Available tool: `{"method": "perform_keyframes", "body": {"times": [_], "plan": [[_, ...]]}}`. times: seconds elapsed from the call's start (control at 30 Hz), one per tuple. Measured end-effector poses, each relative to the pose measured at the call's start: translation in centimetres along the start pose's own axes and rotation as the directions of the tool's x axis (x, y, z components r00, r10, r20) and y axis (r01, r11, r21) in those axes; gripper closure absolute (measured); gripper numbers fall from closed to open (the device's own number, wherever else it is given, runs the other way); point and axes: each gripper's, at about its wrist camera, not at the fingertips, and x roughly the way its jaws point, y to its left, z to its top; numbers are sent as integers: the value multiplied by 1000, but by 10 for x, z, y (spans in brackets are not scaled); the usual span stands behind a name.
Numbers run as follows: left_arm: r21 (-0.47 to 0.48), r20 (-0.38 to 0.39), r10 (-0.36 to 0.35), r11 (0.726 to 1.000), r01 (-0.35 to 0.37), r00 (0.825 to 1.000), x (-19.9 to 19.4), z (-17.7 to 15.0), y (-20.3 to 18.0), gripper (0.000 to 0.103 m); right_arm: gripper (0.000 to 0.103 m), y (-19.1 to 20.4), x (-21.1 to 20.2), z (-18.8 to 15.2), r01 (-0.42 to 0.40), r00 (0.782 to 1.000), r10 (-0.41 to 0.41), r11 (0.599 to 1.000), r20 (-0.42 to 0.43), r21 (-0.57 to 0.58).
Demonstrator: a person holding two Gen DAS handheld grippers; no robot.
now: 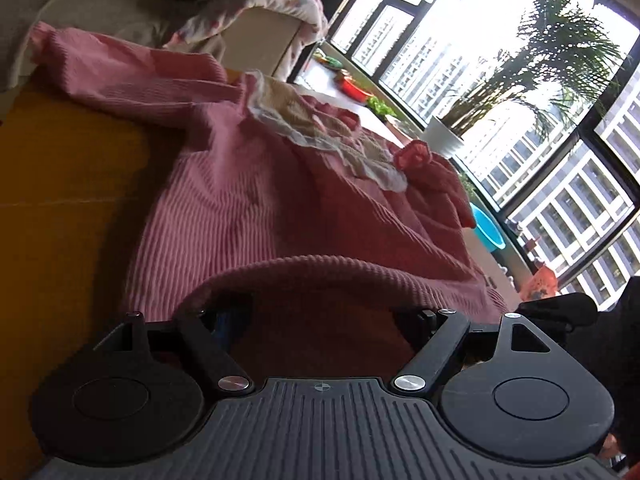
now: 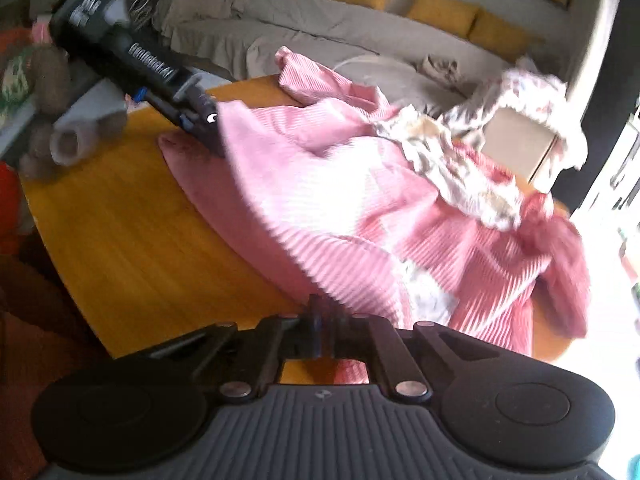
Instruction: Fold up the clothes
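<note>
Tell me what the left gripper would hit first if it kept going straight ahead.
Most likely the pink garment. The left gripper is open, and the garment's ribbed hem is draped right over its front, so the cloth looks already there. Beyond it lies more pink fabric; depth is uncertain.

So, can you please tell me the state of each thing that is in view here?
pink ribbed garment: spread on the table, rumpled, not folded
left gripper: jaws wide, garment hem draped over them
right gripper: shut at the garment's near edge
floral cloth: crumpled on the garment
yellow table: partly covered
</note>
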Motion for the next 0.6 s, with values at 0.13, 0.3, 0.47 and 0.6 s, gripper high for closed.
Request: {"method": "perform_keyframes", "body": {"times": [0.13,0.3,0.47,0.6], "plan": [[-24,1,-6,1000,6,1000,-4,0,1,13,98,-25,-6,5,-16,997,6,991,76,135],[107,-19,-111,988,112,994,-2,-5,-32,9,95,-42,-11,10,-41,989,7,973,148,225],[113,-25,-204,972,206,979,15,0,-57,7,71,-22,-12,-6,-45,998,39,993,58,109],[49,31,-200,979,198,979,30,15,-63,8,55,-1,-18,-18,-33,998,31,999,50,37]]}}
